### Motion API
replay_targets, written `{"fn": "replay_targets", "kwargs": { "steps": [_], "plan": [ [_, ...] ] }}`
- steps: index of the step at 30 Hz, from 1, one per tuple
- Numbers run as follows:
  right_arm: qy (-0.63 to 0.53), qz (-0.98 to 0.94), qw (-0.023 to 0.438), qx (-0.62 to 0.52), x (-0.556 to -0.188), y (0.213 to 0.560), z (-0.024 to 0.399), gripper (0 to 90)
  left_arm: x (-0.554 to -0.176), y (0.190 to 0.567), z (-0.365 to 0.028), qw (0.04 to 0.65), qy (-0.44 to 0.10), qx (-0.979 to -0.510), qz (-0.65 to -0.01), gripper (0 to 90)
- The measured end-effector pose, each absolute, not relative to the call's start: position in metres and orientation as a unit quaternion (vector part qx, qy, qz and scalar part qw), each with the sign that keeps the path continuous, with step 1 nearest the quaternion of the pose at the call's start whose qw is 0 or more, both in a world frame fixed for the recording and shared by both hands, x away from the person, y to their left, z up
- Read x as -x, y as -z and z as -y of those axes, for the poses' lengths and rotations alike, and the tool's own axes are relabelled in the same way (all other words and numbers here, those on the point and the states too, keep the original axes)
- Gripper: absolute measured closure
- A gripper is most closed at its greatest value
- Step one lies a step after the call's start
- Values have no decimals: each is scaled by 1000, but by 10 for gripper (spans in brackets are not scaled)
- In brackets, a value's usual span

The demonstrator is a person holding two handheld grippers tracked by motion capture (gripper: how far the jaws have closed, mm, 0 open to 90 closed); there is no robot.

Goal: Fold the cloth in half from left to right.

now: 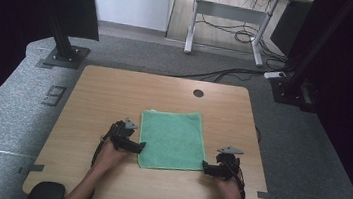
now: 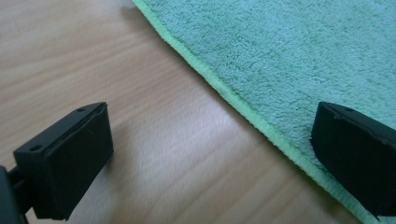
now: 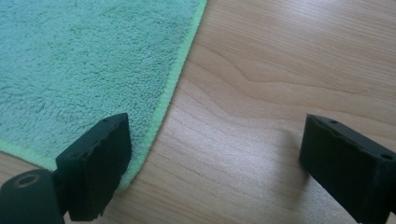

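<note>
High view: one green cloth point(image 1: 172, 139) on worktop point(image 1: 104, 96); left gripper point(image 1: 141, 147) and right gripper point(image 1: 204, 167) open at its near corners.

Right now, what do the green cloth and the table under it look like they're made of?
The green cloth looks like terry or microfibre: a fuzzy, matte looped pile with a stitched, lighter green hem along its edges. The table looks like light wood, perhaps laminate: it shows streaky grain lines and a smooth, faintly shiny surface.

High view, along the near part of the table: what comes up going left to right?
Left gripper → green cloth → right gripper, all on the wooden table.
</note>
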State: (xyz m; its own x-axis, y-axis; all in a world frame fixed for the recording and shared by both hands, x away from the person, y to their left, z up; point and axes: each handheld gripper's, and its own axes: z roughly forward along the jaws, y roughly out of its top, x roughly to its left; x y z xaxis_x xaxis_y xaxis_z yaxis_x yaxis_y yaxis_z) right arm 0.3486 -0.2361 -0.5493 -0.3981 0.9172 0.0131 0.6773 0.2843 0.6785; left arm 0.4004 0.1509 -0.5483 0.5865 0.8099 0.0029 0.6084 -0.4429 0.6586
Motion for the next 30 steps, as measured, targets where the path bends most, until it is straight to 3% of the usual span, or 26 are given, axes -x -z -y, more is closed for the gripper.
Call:
{"fn": "replay_targets", "kwargs": {
  "steps": [18, 30],
  "plan": [
    [-320, -795, 185, -480, -346, 550, 209, 95, -348, 547, -184, 303, -150, -838, -429, 0],
    [-324, -784, 194, -492, -346, 555, 210, 0, -385, 530, -206, 329, -165, -819, -440, 0]
  ]
}}
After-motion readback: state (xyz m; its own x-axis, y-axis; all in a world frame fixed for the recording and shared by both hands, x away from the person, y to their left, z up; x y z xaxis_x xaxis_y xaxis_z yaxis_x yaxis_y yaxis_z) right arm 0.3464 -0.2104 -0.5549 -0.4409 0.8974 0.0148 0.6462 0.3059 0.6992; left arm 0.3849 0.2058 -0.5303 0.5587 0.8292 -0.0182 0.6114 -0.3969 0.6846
